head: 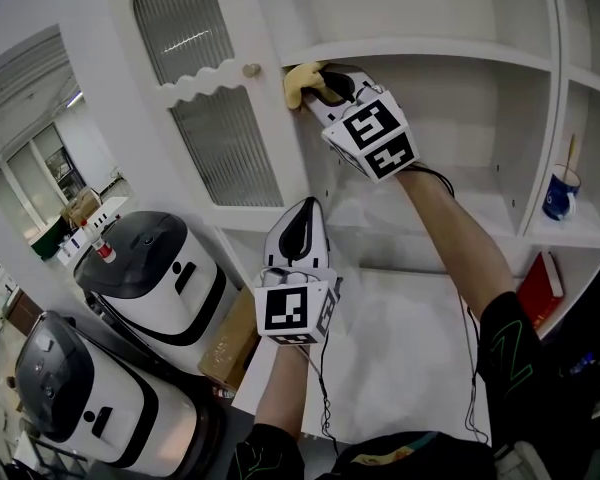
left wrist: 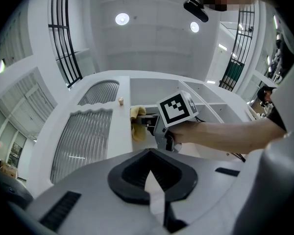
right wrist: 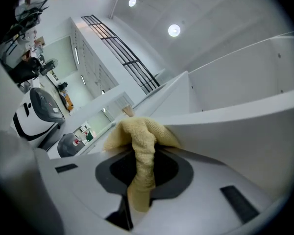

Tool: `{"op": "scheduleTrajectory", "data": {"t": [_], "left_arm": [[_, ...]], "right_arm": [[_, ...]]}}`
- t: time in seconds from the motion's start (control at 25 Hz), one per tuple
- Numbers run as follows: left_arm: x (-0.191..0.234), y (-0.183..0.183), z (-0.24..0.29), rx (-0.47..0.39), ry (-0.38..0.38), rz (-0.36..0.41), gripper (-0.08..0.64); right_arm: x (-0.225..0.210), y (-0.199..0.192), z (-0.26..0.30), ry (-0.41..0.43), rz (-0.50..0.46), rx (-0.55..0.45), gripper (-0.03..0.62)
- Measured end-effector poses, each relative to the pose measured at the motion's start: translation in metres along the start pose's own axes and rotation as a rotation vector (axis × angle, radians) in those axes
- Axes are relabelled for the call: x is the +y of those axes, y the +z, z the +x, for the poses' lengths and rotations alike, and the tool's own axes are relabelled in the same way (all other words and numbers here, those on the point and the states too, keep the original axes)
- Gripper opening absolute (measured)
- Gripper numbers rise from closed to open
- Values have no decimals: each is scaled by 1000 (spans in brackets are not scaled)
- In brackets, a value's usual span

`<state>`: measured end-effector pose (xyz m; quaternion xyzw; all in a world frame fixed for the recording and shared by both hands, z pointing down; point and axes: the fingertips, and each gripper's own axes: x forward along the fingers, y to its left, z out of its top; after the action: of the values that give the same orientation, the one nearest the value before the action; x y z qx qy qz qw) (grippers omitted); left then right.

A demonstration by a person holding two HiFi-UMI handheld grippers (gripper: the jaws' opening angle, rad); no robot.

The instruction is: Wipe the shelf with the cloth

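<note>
Right gripper clamping cloth (yellow), against shelf

Three cameras on one white cabinet — one overhead, two riding the grippers.
The head view looks steeply down along both arms to the shelf. The camera on the left gripper stands back, facing up at the cabinet front; with the head view it shares the door knob, the cloth and the right gripper. The right gripper's camera sits tight against the shelf edge, facing left along the cabinet.
</note>
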<state>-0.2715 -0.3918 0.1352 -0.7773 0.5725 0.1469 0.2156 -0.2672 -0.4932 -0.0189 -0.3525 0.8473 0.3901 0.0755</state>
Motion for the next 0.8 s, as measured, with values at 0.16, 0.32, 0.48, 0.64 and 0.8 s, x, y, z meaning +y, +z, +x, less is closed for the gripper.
{"op": "scheduleTrajectory", "data": {"t": [0.16,0.32,0.48,0.64,0.8], "left_arm": [[-8,-3,6,-2,-13,-5,-2],[-15,-2,10,-9,-24,-10,-2],[-18,-6,11,-10,-26,-24,-2],[-20,-8,11,-6,-37,-29,-2],[-23,-7,11,-10,-42,-32,-1]], "right_arm": [[13,12,-12,106,33,-71,61],[22,27,-30,220,77,-151,61],[23,24,-46,253,44,-155,63],[12,-9,-48,202,54,-57,63],[-5,-50,-40,100,146,92,63]]}}
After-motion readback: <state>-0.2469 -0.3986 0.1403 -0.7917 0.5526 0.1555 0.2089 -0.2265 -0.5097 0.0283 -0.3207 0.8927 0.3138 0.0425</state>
